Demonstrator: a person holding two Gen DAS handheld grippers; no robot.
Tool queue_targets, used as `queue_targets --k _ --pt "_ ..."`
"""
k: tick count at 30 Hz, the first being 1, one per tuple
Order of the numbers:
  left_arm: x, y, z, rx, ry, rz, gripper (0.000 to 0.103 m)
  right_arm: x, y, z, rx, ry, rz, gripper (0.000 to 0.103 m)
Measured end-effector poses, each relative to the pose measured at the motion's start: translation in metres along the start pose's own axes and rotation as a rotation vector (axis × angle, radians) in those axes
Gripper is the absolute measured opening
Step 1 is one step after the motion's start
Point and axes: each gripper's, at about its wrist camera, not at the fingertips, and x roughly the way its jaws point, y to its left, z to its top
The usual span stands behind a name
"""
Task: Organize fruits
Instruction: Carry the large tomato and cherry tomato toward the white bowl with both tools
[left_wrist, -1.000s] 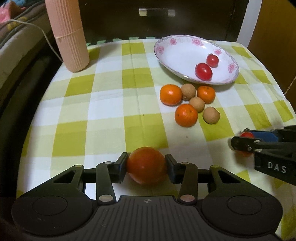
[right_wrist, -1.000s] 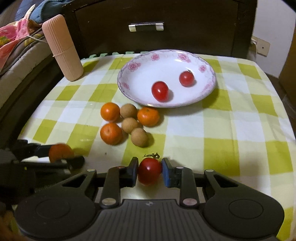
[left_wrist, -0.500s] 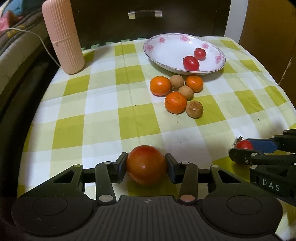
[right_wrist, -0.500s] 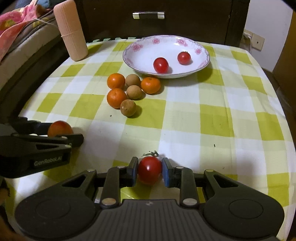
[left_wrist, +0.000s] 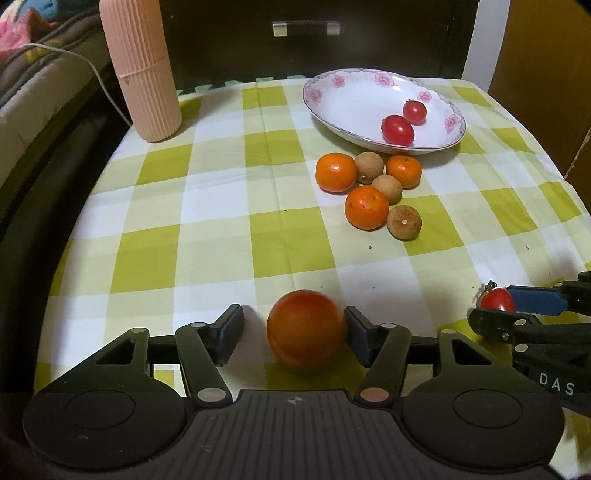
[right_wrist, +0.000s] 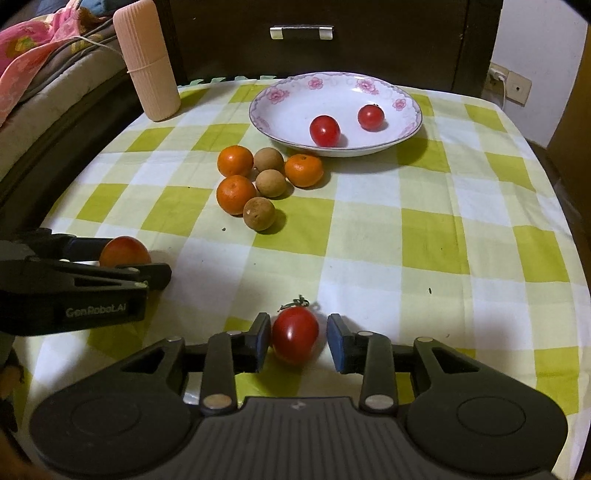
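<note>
My left gripper (left_wrist: 293, 330) is open around a large orange-red tomato (left_wrist: 306, 334) that rests on the checked cloth; only the right pad touches it. My right gripper (right_wrist: 298, 341) is open around a small red cherry tomato (right_wrist: 295, 335) with a green stem, lying on the cloth between the pads. A white flowered plate (left_wrist: 347, 99) at the back holds two cherry tomatoes (left_wrist: 397, 129). In front of the plate lies a cluster of three small oranges (left_wrist: 366, 207) and three brown longans (left_wrist: 404, 222). Each gripper shows in the other's view: the right (left_wrist: 496, 308), the left (right_wrist: 122, 258).
A tall ribbed pink cup (left_wrist: 142, 70) stands at the back left of the table. A dark drawer cabinet (right_wrist: 301, 35) is behind the table. Bedding and a white cable (left_wrist: 92, 70) lie to the left. The table edge drops off at left and right.
Both grippers have opened; the large tomato and the cherry tomato now lie released on the cloth. Both grippers pulled back from the plate toward the front of the table.
</note>
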Motion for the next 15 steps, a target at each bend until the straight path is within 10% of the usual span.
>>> queue_targets --k 15 --pt "-0.008 -0.006 -0.001 0.005 -0.006 -0.033 0.051 -0.010 -0.003 -0.004 0.056 0.001 -0.011 0.025"
